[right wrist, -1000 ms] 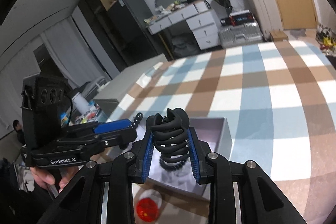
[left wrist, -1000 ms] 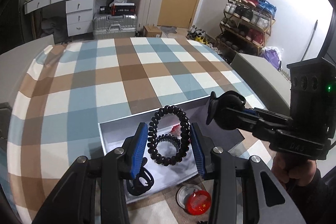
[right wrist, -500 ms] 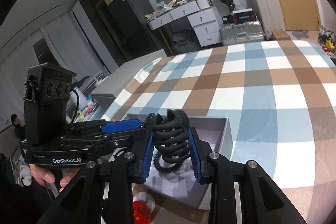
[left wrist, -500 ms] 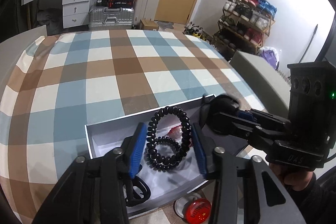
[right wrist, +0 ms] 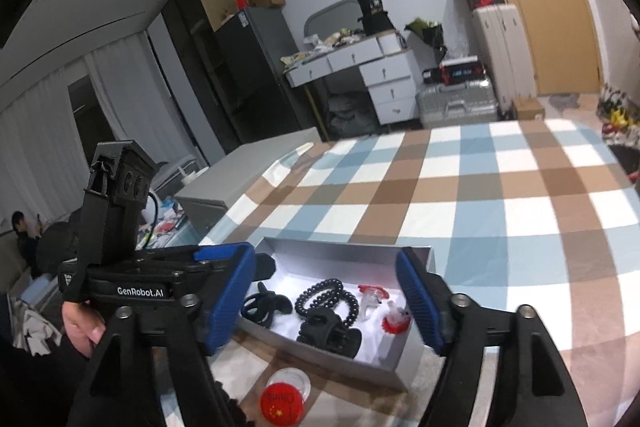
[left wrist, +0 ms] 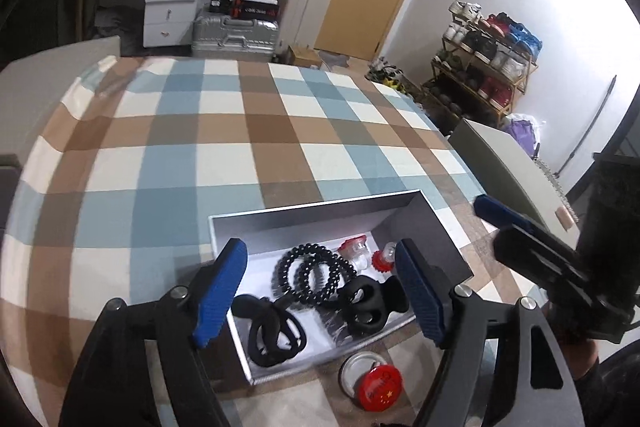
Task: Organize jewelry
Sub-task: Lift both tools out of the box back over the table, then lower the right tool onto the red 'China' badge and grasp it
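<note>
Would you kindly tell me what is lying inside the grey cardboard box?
Inside the grey cardboard box: a black beaded bracelet, two black hair claw clips, two small red-and-clear items. The gripper fingers hide its near corners.

Count at this moment: one grey open box (left wrist: 436, 223) on the checked cloth, holding one black beaded bracelet (left wrist: 312, 273) wound in a double loop, two black hair claw clips (left wrist: 366, 305) (one toward each end of the box), and two small clear pieces with red tops (left wrist: 354, 251). Outside the box, just beside its near wall: one round red-lidded clear jar (left wrist: 378, 385) lying on the cloth. Two grippers are present, the left gripper (left wrist: 320, 297) and the right gripper (right wrist: 328, 301), each with two blue-padded fingers, four blue pads in total; the jaws of both are opening, with nothing held between them.
</note>
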Available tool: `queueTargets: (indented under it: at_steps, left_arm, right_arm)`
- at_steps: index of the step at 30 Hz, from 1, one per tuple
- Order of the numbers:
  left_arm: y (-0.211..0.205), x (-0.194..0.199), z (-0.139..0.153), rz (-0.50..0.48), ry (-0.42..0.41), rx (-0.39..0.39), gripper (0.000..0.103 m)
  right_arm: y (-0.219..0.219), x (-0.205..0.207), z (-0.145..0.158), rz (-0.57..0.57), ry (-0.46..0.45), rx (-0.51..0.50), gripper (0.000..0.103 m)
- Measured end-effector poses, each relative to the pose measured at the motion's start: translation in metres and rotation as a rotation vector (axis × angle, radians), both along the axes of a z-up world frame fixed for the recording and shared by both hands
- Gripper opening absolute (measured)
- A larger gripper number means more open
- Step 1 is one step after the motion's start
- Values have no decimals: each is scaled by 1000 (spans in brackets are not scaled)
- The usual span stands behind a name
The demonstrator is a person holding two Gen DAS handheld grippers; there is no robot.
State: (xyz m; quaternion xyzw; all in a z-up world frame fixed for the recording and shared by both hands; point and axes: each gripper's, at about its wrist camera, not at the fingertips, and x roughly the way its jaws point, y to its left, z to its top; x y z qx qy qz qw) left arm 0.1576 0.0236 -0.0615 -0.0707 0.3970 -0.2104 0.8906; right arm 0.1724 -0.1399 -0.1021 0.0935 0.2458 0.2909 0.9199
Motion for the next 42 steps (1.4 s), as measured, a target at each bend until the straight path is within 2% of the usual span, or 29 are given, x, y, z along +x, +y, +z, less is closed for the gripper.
queueTargets:
  at_steps: [4,11,14,17,22,25,37,39,42]
  left_arm:
    - [7,-12,-1,60,-26,24,73]
    - [19,-29,-7,112,-26,39,75]
    - [21,-44,-6,139,-69,90,85]
    - [25,-55,-6,159,-99,123,85]
    - [34,-65,-10,210,-106,148,85]
    - [38,-69,-14,232,-101,150,86]
    - [53,-89,-36,308,-64,159,87]
    - [55,-90,-40,314,-52,154,87]
    - [61,-91,-46,315,-24,136,87]
  right_arm:
    - [-2,-13,4,-11,-15,6,82]
    - [0,-43,10,-29,-84,-31,92]
    - [3,-52,10,-13,-94,-38,94]
    - [7,-59,8,-4,-104,-57,99]
    - [18,-74,-1,39,-103,-92,101]
    - [23,-77,-11,54,-76,-104,102]
    - [48,-55,-54,14,147,-169,101]
    - [53,-48,-61,8,193,-179,97]
    - [60,-41,-69,2,234,-220,83]
